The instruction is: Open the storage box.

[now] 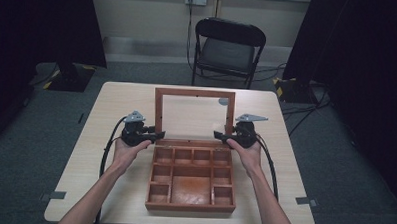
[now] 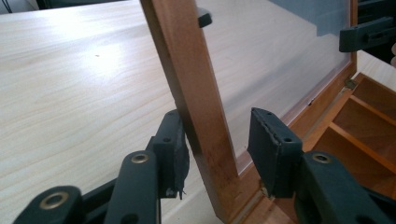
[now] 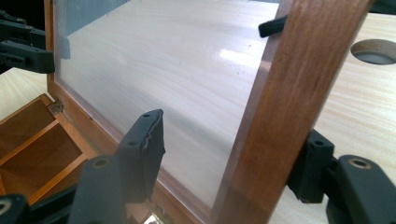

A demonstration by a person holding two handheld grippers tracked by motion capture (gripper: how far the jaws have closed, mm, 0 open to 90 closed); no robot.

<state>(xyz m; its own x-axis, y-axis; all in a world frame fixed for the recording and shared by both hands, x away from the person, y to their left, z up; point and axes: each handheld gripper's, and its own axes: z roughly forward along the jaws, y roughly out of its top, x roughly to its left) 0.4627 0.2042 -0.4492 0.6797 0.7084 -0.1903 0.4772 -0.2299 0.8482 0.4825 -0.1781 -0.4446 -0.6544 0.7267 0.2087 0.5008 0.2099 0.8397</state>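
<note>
A wooden box with several empty compartments sits open mid-table. Its glass-paned lid stands upright at the box's far side. My left gripper is open at the lid's left rail. In the left gripper view the jaws straddle that rail low down, the outer pad close against the wood and the inner pad apart from it. My right gripper is open astride the right rail. In the right gripper view one jaw is before the glass, the other behind the rail.
The pale wooden table has a round cable hole behind the lid's right corner. A black folding chair stands beyond the far edge. Dark curtains hang at both sides, and cables lie on the grey floor.
</note>
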